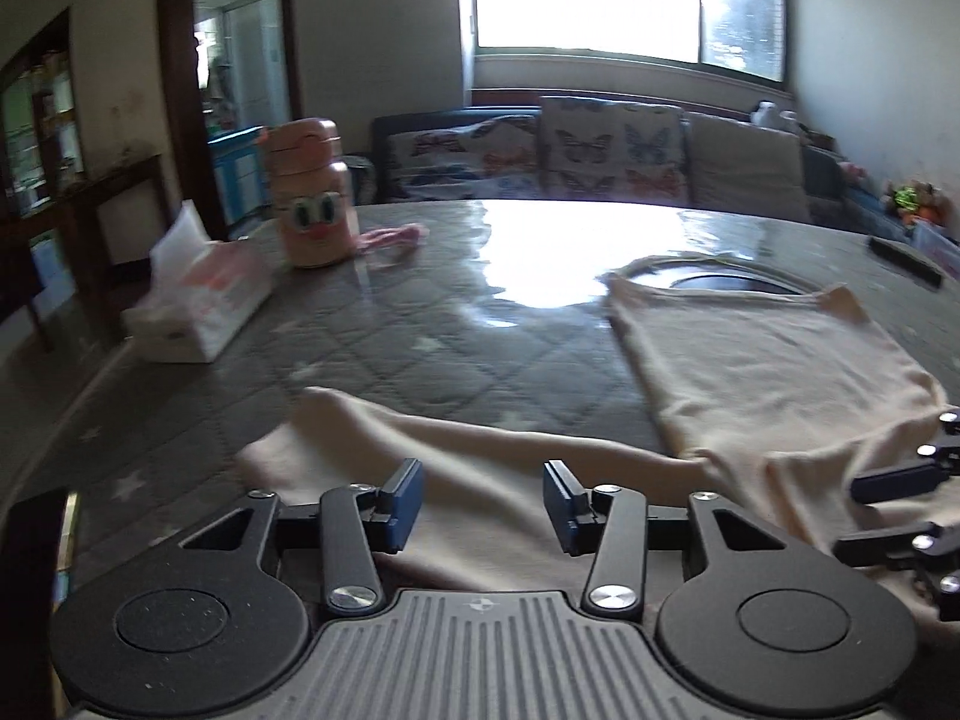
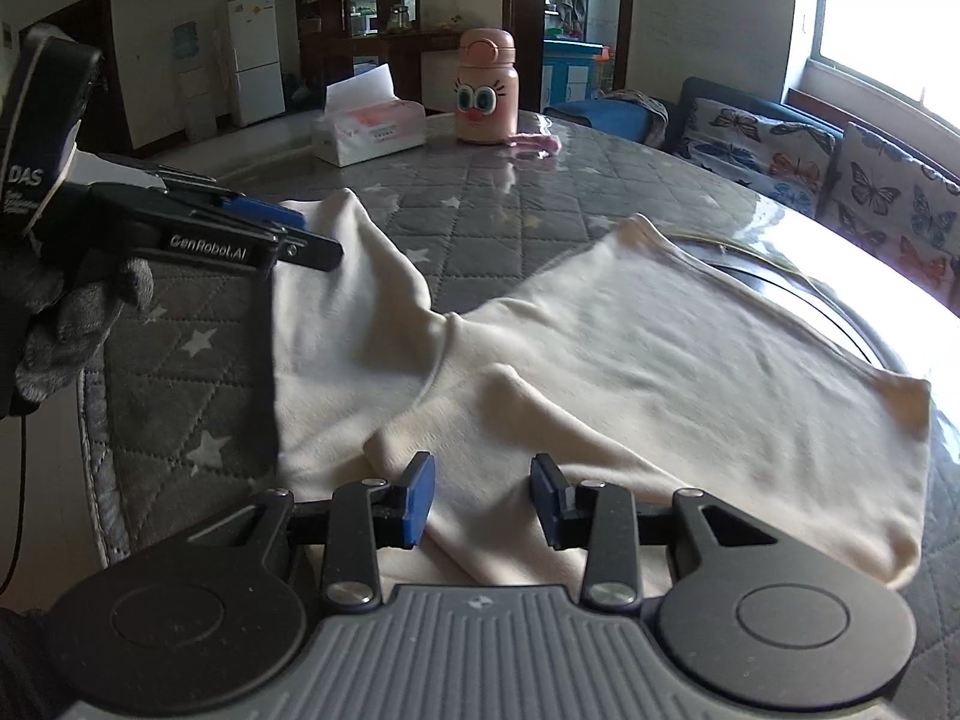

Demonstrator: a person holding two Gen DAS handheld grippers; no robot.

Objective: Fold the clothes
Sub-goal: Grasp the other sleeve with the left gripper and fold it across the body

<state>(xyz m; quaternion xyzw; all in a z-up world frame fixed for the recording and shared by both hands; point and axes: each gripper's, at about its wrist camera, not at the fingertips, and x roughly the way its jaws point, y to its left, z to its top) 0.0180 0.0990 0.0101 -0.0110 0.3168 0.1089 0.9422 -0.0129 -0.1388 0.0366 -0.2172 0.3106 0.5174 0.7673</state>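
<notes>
A cream long-sleeved shirt [image 2: 630, 360] lies partly folded on the grey quilted table [image 2: 480, 222]. One sleeve [image 2: 348, 276] stretches out to the left. My left gripper [image 1: 483, 501] is open and empty, just above the sleeve [image 1: 480, 450] near the table's front edge. My right gripper [image 2: 483, 498] is open and empty, low over the shirt's near folded edge. The left gripper also shows in the right wrist view [image 2: 282, 234], held by a gloved hand. The right gripper's fingers [image 1: 900, 474] show at the right edge of the left wrist view.
A pink cartoon-face bottle [image 2: 486, 96] and a tissue box [image 2: 369, 126] stand at the table's far side, with a pink cloth [image 2: 534, 141] beside the bottle. A dark round inset [image 1: 732, 283] lies beyond the shirt. A sofa with butterfly cushions [image 1: 600, 150] stands behind.
</notes>
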